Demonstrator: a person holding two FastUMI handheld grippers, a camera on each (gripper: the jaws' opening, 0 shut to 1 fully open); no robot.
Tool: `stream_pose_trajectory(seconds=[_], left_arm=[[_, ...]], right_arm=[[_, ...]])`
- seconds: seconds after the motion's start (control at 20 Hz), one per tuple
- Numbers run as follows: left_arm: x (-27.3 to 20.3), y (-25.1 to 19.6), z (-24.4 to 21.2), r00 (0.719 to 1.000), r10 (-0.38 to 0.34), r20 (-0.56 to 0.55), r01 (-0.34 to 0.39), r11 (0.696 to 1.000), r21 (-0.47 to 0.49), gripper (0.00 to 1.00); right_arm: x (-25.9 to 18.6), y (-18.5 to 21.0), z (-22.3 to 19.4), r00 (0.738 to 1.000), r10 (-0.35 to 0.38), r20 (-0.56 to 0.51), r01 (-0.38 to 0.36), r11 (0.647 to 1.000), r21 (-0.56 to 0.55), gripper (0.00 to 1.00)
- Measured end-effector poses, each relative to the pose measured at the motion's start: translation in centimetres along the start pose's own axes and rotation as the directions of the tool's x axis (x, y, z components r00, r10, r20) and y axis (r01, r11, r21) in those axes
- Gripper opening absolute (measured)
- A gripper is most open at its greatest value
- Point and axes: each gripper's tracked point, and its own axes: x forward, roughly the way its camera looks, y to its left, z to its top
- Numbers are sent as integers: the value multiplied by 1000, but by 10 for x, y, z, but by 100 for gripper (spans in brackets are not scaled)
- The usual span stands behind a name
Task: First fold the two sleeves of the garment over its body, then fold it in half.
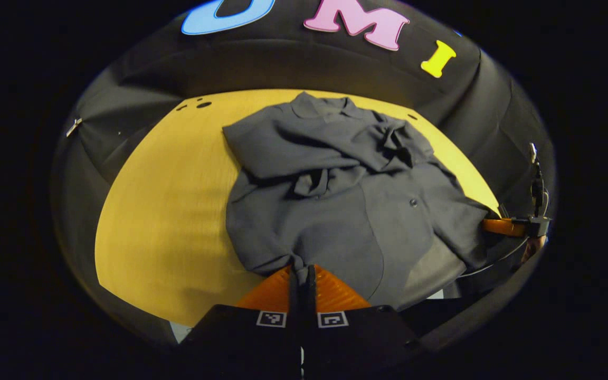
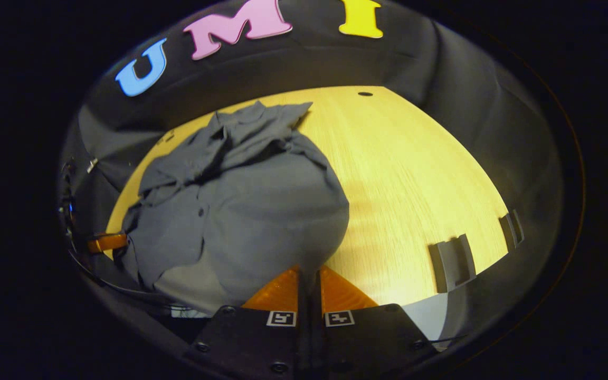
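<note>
Both grippers sit at the near hem of the garment (image 1: 335, 206), one at each bottom corner. Left gripper (image 1: 302, 274) has its fingers pressed together with a small bunch of grey cloth pinched between them, the shirt spreading out ahead of it and off to its right across the yellow table (image 1: 167, 211). Right gripper (image 2: 308, 277) is closed too, its tips touching the hem just ahead, though whether cloth is truly caught between them I cannot tell. Beyond both, the sleeves (image 1: 314, 148) already lie gathered over the body, near the collar. So the sleeve step looks done and the fold in half is in hand. Next, I'd judge, both corners need lifting together and carrying forward, away from the grippers, towards the collar, keeping level so the hem lands square.
</note>
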Motion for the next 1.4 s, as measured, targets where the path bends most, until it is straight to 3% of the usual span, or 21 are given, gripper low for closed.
stream_pose_trajectory(seconds=[0.2, 0.5, 0.75, 1.4], left_arm=[[-24, -10, 60, 993, -33, 111, 36, 999, -27, 6], [-37, -9, 150, 969, -50, 244, 67, 996, -59, 7], [-26, 3, 206, 951, -44, 308, 69, 995, -72, 6], [43, 38, 292, 933, 15, 360, -1, 999, -40, 6]], right_arm=[[-14, 13, 59, 994, 26, 107, -24, 999, -21, 5], [-18, 31, 167, 957, 54, 285, -46, 998, -34, 5], [-1, 39, 233, 932, 71, 356, -53, 997, -60, 5], [84, 44, 312, 921, 63, 384, -16, 992, -124, 5]])
